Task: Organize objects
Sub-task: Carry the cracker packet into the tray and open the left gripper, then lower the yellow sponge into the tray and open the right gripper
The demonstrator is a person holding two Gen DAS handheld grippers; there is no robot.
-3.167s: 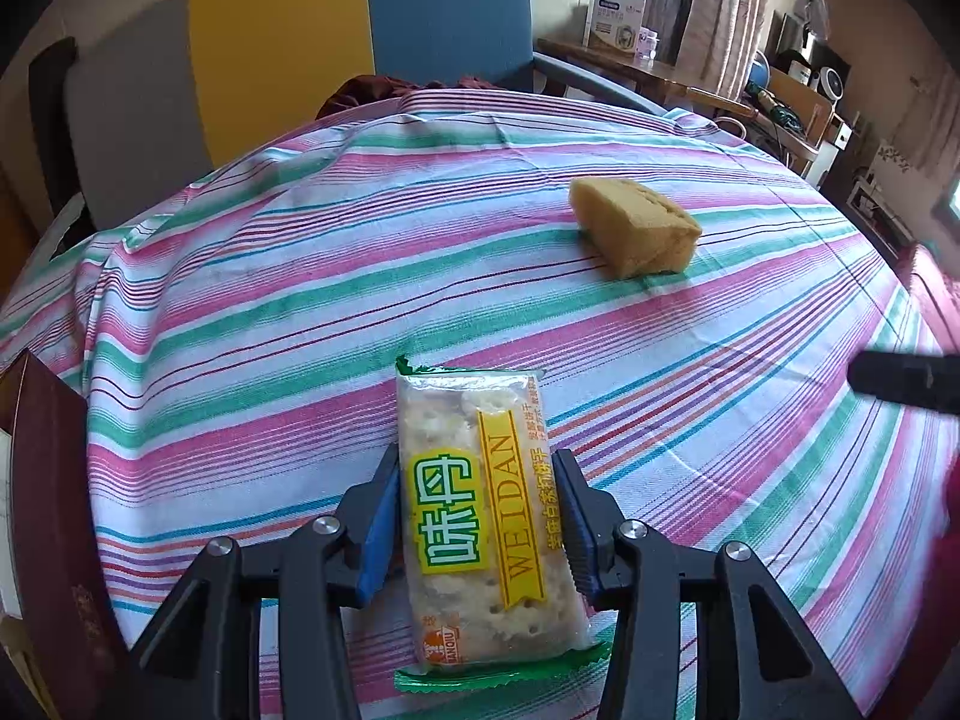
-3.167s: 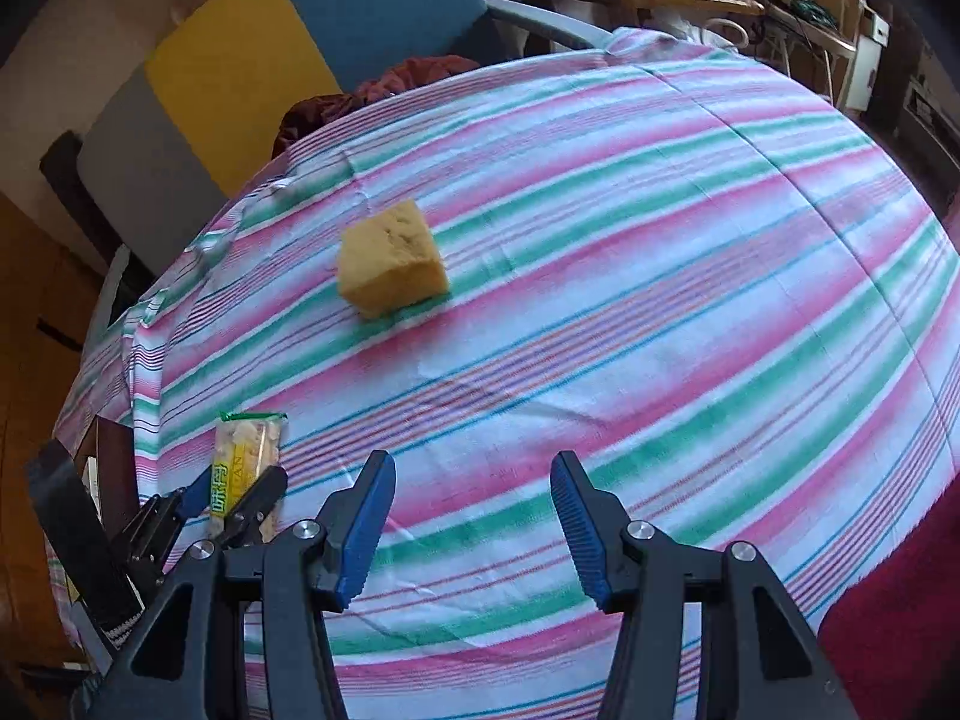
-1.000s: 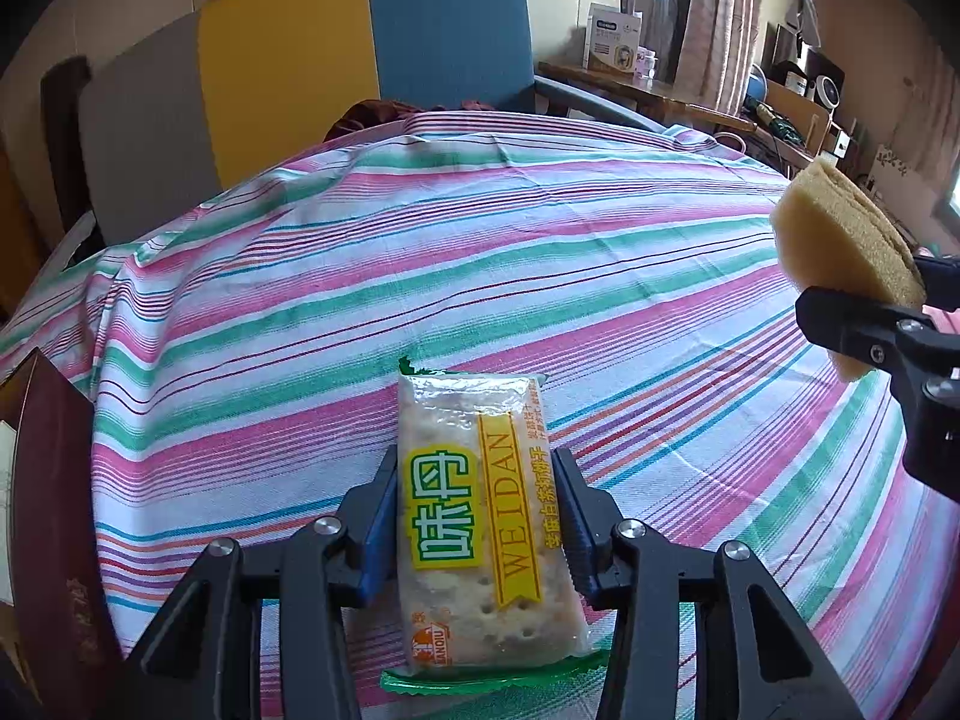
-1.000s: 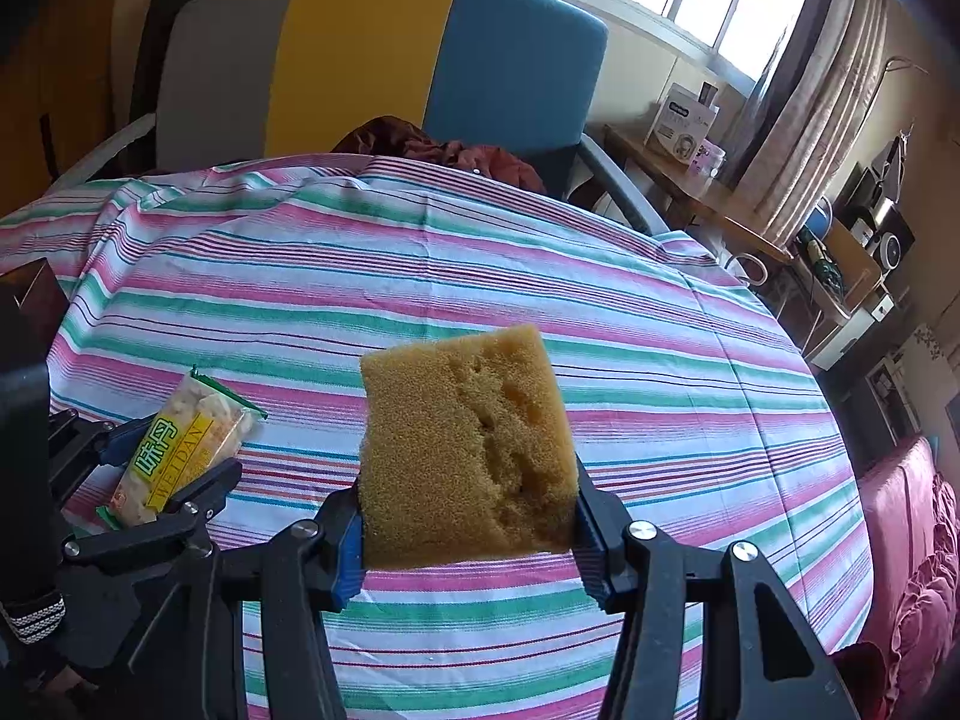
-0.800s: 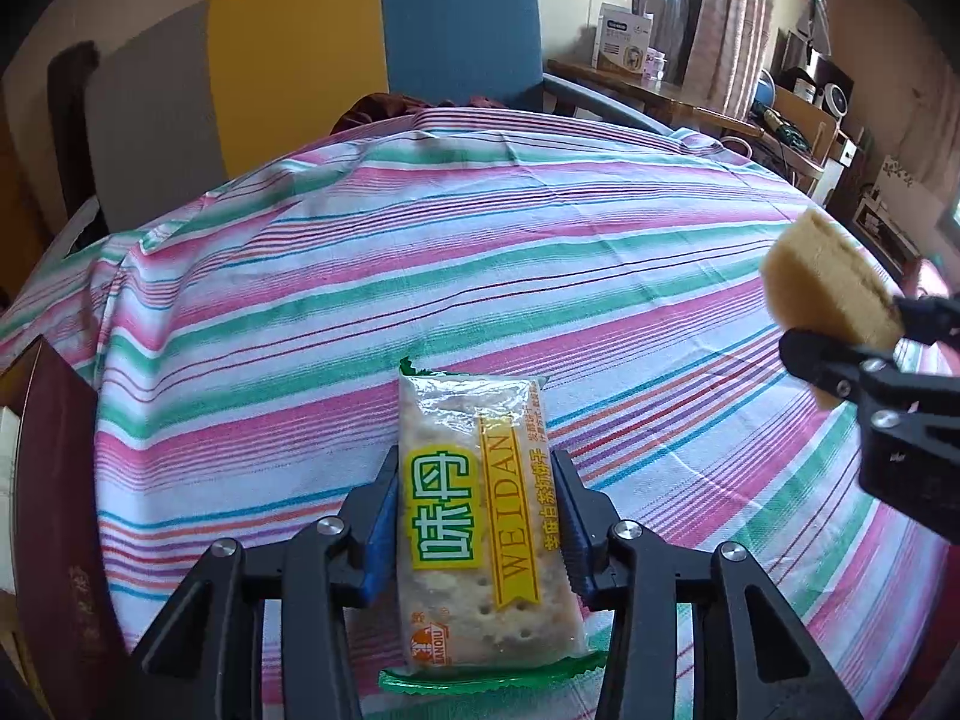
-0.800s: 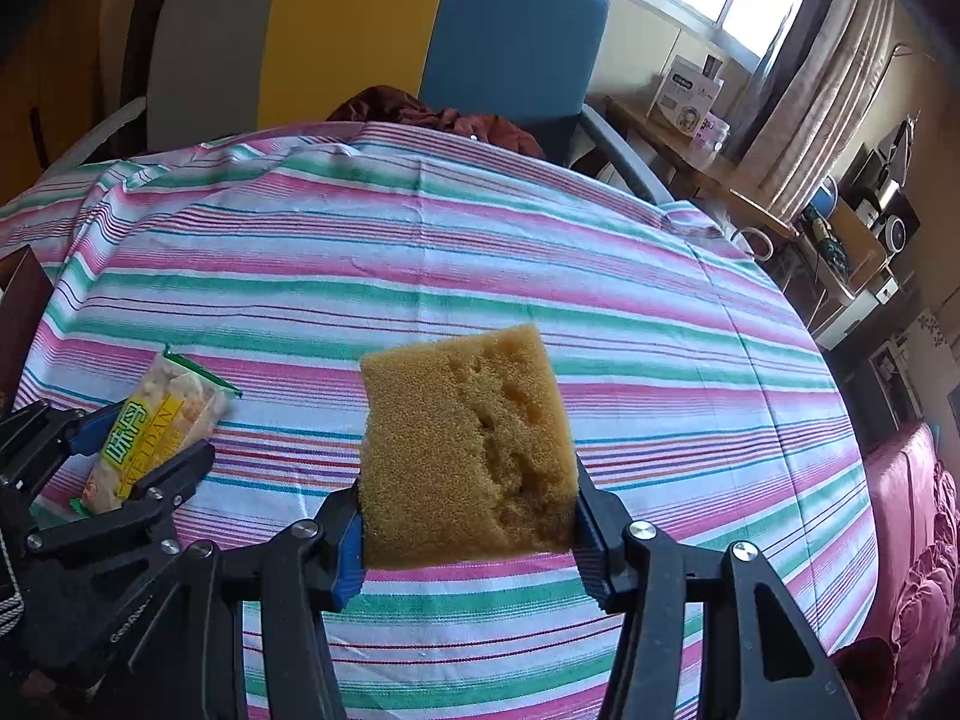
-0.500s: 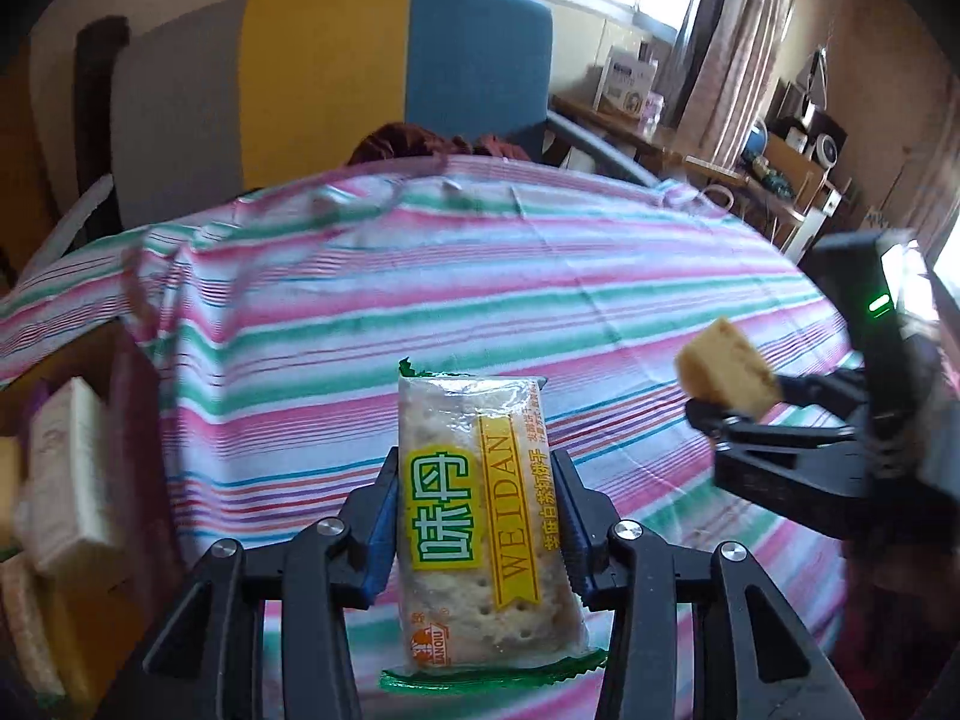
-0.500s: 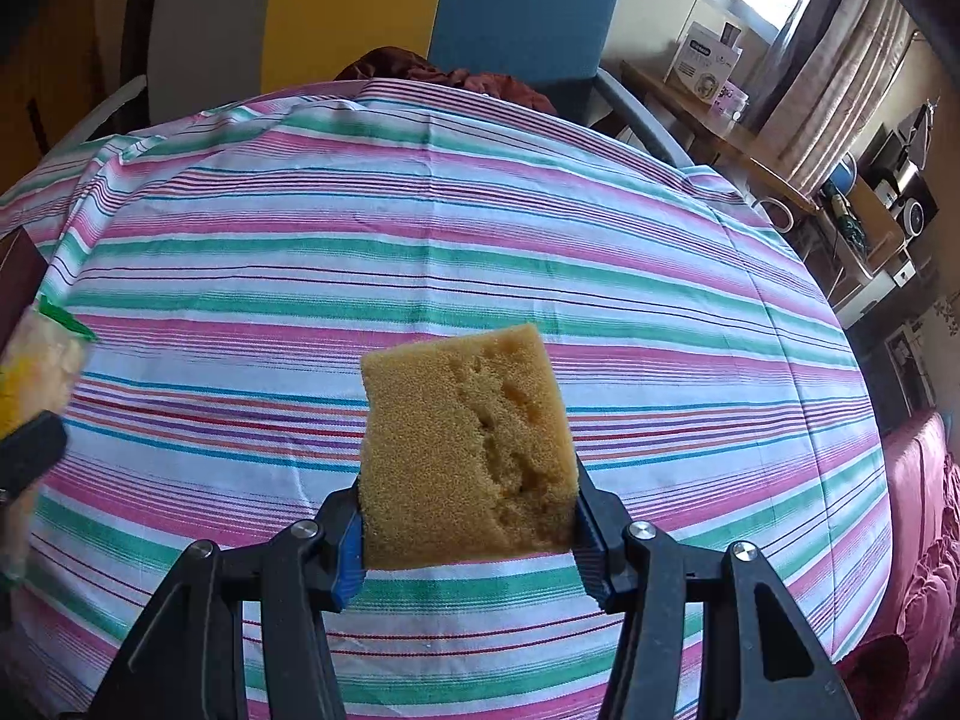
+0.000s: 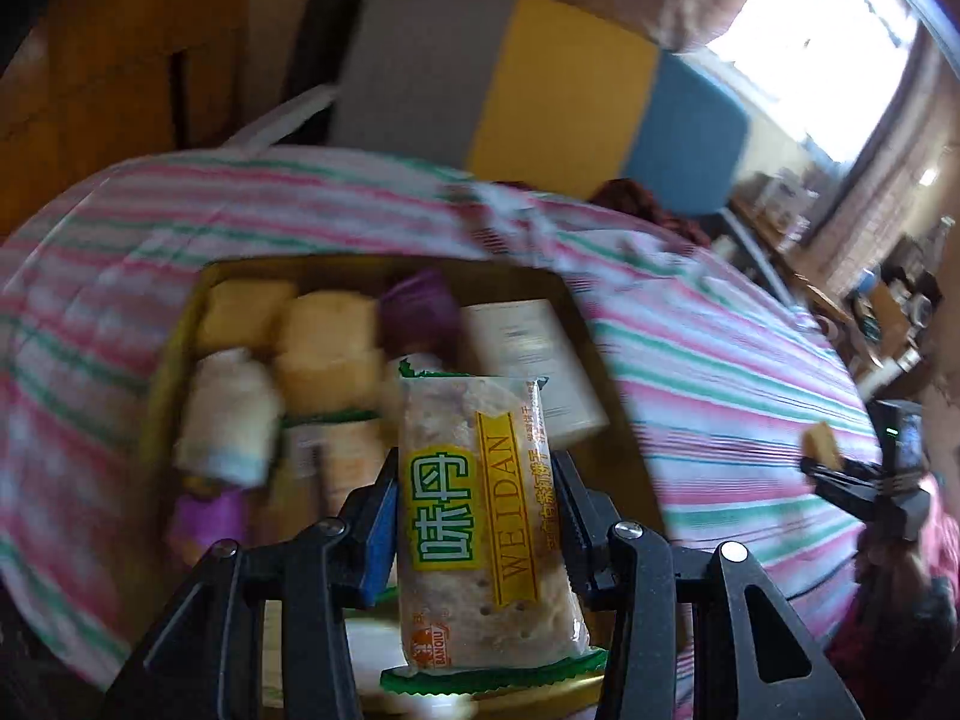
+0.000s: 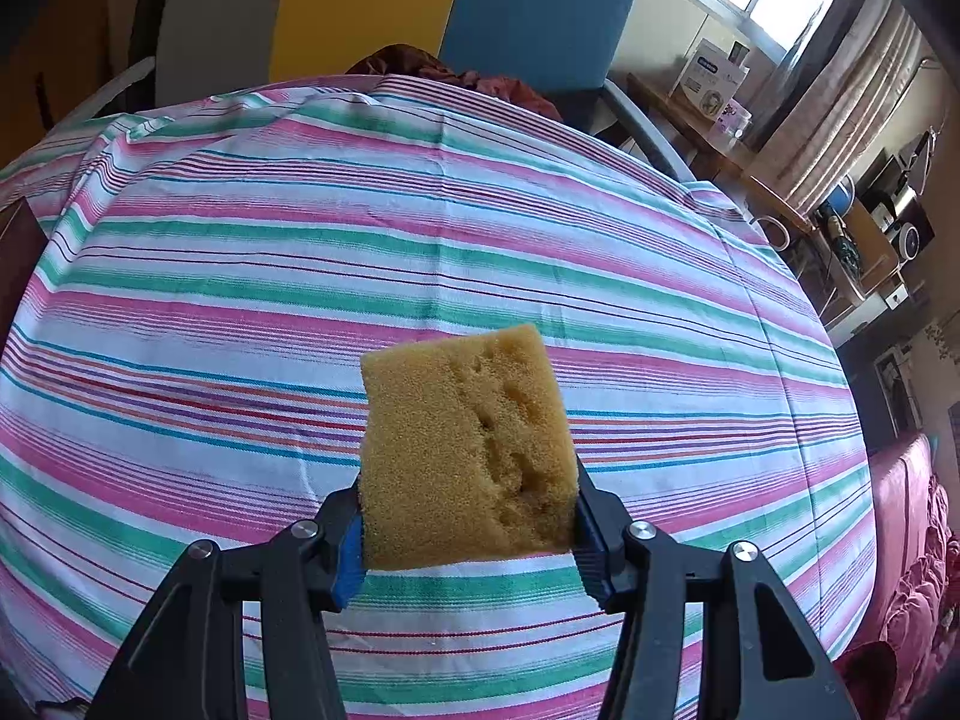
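While left claw [image 9: 477, 516] grips cracker packet [image 9: 480, 516] above filled box [image 9: 180, 324], right claw [image 10: 468, 534] clamps sponge [image 10: 465, 450] over striped cloth [image 10: 420, 252]

cracker packet [image 9: 480, 516] carried from striped cloth, now over filled box [image 9: 180, 324]

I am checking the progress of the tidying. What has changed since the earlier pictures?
The right gripper took the yellow sponge block off the striped tablecloth and holds it above it. The left gripper, still shut on the WEIDAN cracker packet, swung left over the yellow box of items. The right gripper hardly moved in the last second.
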